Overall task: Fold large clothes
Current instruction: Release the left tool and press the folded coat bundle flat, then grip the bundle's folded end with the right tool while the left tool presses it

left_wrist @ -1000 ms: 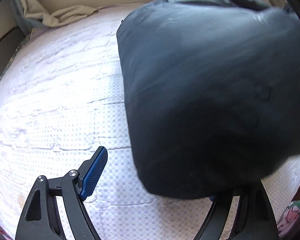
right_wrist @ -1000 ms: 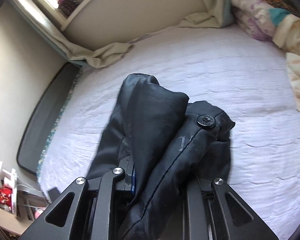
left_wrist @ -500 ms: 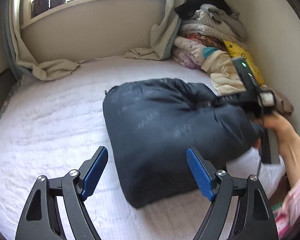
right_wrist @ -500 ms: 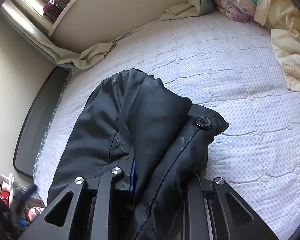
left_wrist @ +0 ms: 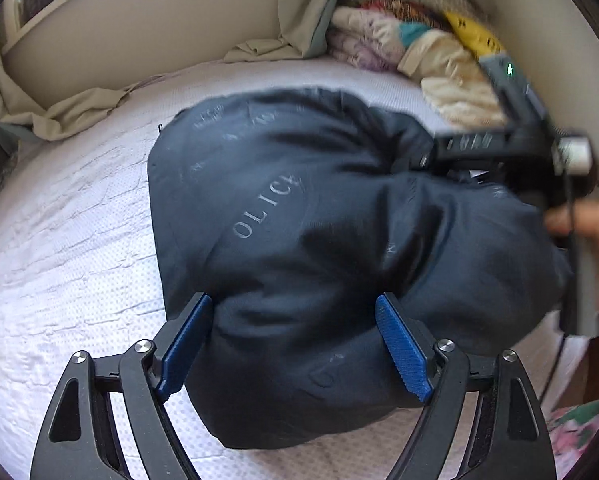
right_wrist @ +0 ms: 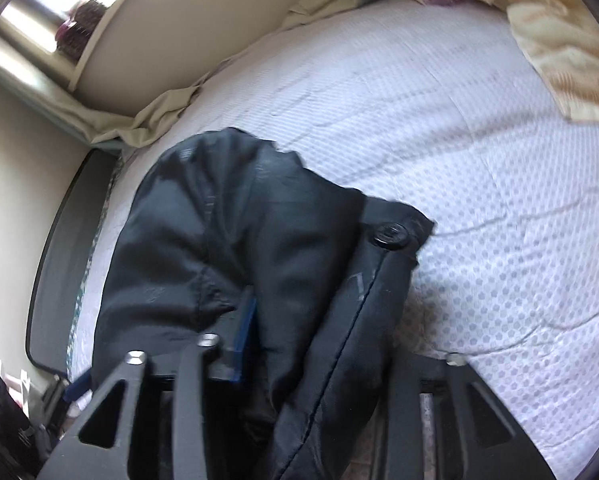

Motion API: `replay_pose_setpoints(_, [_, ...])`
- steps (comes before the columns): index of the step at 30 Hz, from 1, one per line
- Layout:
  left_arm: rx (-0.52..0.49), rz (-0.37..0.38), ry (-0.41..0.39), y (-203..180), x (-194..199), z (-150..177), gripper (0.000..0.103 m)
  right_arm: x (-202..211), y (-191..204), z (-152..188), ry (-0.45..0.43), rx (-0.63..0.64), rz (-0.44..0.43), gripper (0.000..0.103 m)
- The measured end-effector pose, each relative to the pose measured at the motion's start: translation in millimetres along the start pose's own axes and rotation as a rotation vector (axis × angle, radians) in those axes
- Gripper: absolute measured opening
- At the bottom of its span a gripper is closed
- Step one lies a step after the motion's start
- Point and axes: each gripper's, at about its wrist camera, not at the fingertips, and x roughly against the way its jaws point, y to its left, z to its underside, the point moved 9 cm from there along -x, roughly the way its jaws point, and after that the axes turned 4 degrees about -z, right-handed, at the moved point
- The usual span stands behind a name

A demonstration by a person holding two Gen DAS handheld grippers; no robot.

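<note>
A dark navy padded jacket (left_wrist: 299, 216), folded into a bulky bundle with faint lettering, lies on the white quilted bed (left_wrist: 67, 240). My left gripper (left_wrist: 295, 344) is open, its blue pads (left_wrist: 403, 352) straddling the bundle's near edge. My right gripper (right_wrist: 299, 344) is shut on a thick fold of the jacket (right_wrist: 227, 248) beside a black snap button (right_wrist: 389, 234). The right gripper also shows in the left wrist view (left_wrist: 499, 148), held by a hand at the jacket's right end.
A pile of folded blankets and clothes (left_wrist: 411, 40) sits at the bed's far right corner. Beige curtain fabric (left_wrist: 71, 112) bunches along the wall under a windowsill. A dark bed frame edge (right_wrist: 59, 264) runs on the left.
The left gripper let go of the jacket, pulled back, then moved forward so its open fingers straddle the bundle's near edge. The right gripper stayed shut on the jacket and tilted.
</note>
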Motion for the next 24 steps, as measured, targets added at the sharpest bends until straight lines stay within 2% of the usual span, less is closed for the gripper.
replay_pose_setpoints(1, [-0.01, -0.007, 0.002, -0.5, -1.0, 1.7, 0.087, 3.6, -4.7, 0.0, 0.014, -0.027, 0.034, 0.071])
replay_pose_setpoints(2, [-0.013, -0.01, 0.0, -1.4, -1.3, 2.1, 0.087, 9.0, -5.4, -0.8, 0.024, -0.037, 0.053, 0.074])
replay_pose_setpoints(4, [-0.016, -0.015, 0.0, -1.2, -2.4, 2.2, 0.087, 31.5, -0.2, -7.9, -0.007, -0.021, 0.107, 0.074])
replay_pose_setpoints(6, [-0.009, -0.016, 0.004, 0.6, -4.6, 2.0, 0.087, 71.5, 14.9, -19.1, -0.125, 0.069, 0.238, 0.073])
replay_pose_setpoints(7, [-0.007, -0.017, 0.004, 1.3, -4.4, 2.1, 0.087, 86.8, 24.9, -21.7, -0.175, 0.114, 0.272, 0.068])
replay_pose_setpoints(9, [-0.006, -0.022, 0.002, 1.8, -5.3, 2.8, 0.087, 109.7, 50.0, -23.9, -0.248, 0.17, 0.249, 0.062])
replay_pose_setpoints(11, [-0.01, -0.03, 0.001, 0.6, -7.0, 1.9, 0.087, 118.9, 76.7, -21.6, -0.277, 0.199, 0.164, 0.057])
replay_pose_setpoints(13, [-0.011, -0.035, 0.001, -0.2, -8.4, 1.7, 0.087, 111.1, 91.1, -15.1, -0.248, 0.246, 0.144, 0.047])
replay_pose_setpoints(16, [-0.011, -0.037, 0.0, -0.2, -7.9, 3.4, 0.087, 77.9, 99.5, -9.4, -0.175, 0.286, 0.178, 0.037])
replay_pose_setpoints(21, [-0.02, -0.04, -0.005, -1.3, -8.1, 4.0, 0.087, 23.0, 86.1, -2.2, -0.062, 0.297, 0.258, 0.032])
replay_pose_setpoints(24, [-0.028, -0.042, -0.011, -2.9, -9.7, 5.4, 0.088, 2.5, 74.3, -0.6, -0.017, 0.253, 0.267, 0.032])
